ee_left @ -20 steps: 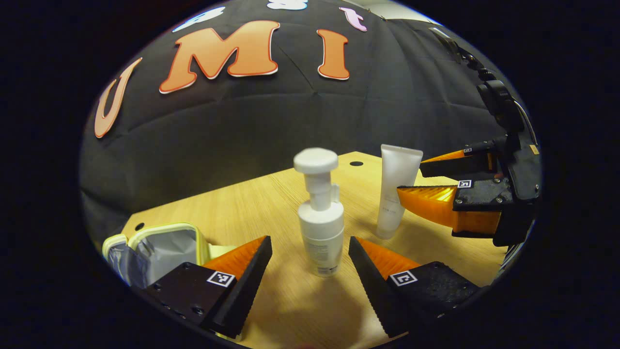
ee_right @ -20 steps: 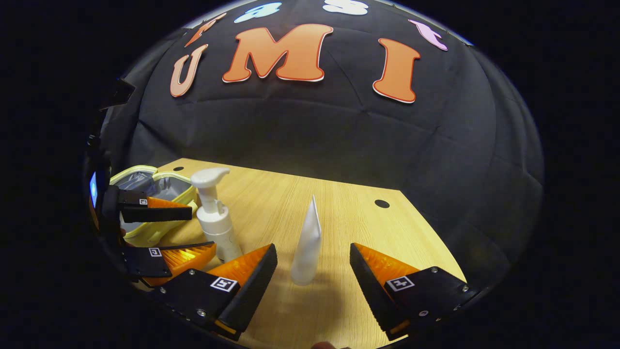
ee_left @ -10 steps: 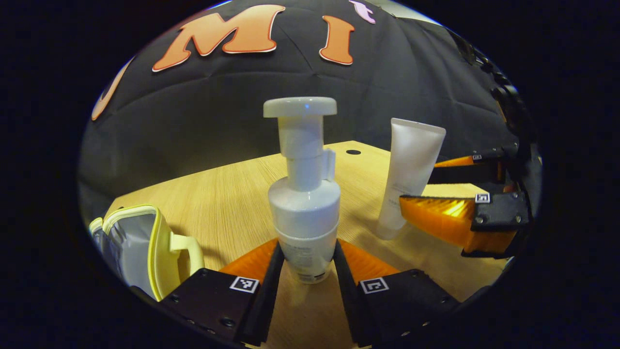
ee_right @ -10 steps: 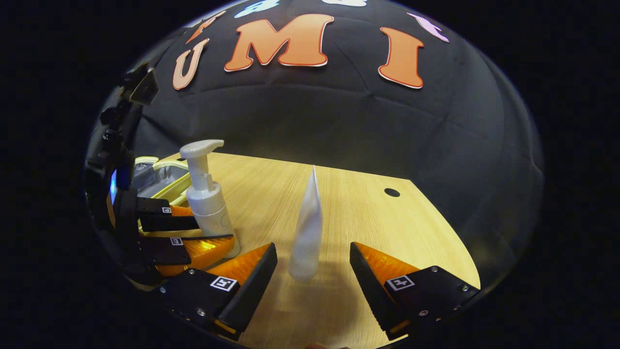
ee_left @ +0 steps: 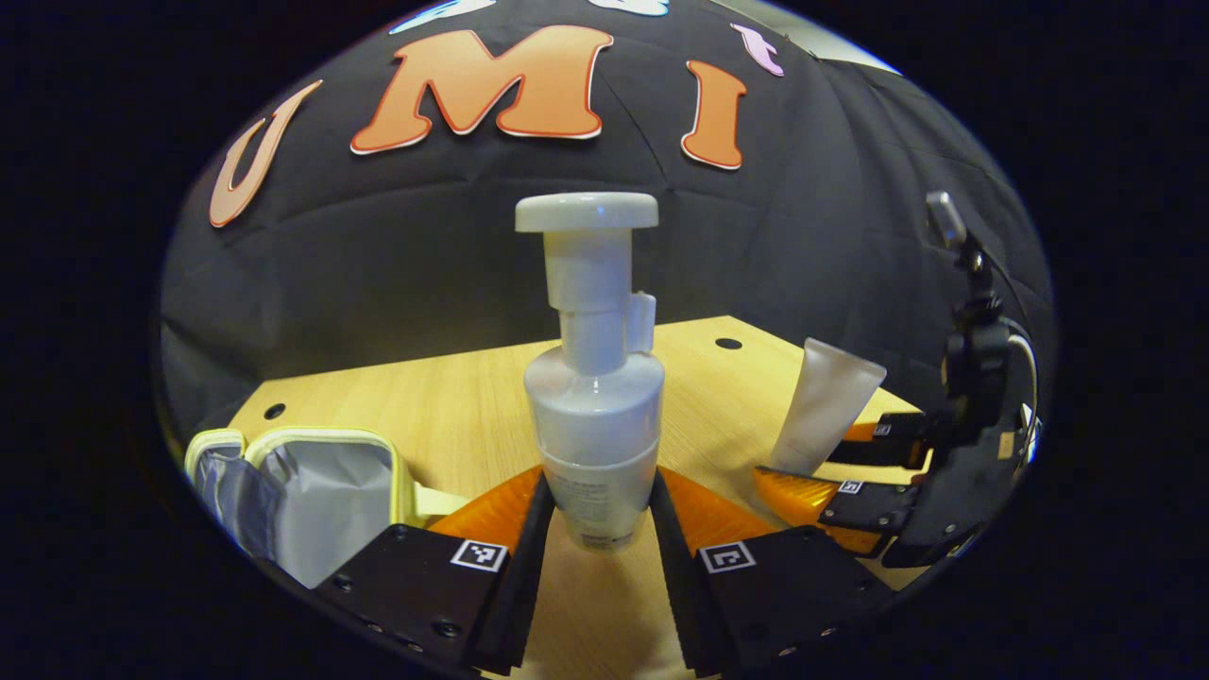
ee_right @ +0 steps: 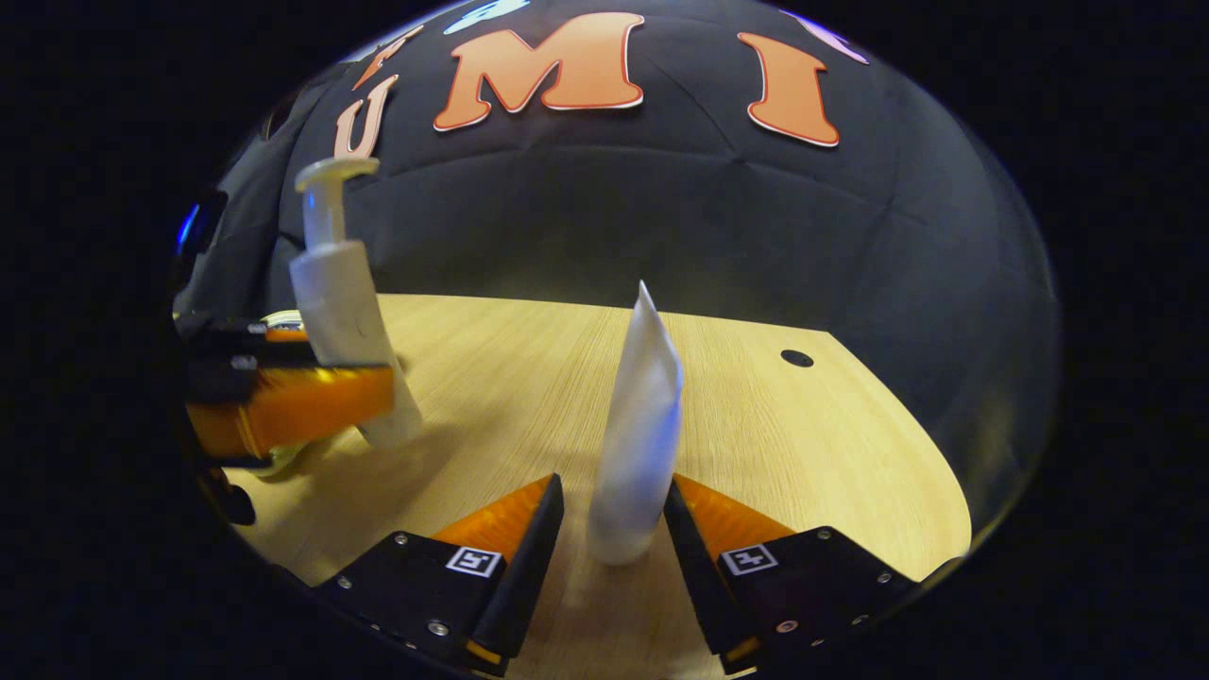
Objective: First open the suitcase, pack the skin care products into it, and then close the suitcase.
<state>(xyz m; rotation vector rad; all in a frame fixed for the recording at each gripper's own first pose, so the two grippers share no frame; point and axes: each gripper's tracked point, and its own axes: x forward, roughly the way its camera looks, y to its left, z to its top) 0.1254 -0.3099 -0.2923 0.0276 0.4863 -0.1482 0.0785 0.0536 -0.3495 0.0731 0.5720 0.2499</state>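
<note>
Two skin care products are being taken up at once, one in each gripper. In the left gripper view the pump bottle (ee_left: 593, 416) is sitting between the fingers of the left gripper (ee_left: 593, 515), which are pressing on the lower part of its body on both sides; in the right gripper view it is leaning and seems to be clear of the table (ee_right: 756, 434), though the contact is hard to judge. It is hard plastic with a smooth, rounded wall, so it will probably hold its shape but could slip or swing, being tall with a heavy-looking pump head above the grip. Low on the body, where the fingers are now, looks like the sound place.

To the right of the bottle, the tube (ee_right: 638, 444) is standing upright on its cap end between the fingers of the right gripper (ee_right: 614, 529). Those fingers are drawn in close on its lower part; whether both are truly pressing I cannot tell. It is soft and light, so it will likely dent under a hard squeeze; near the stiff cap end is the better hold.

To the left of the bottle, the suitcase (ee_left: 312, 482) is lying open on the table, showing its grey lining.
</note>
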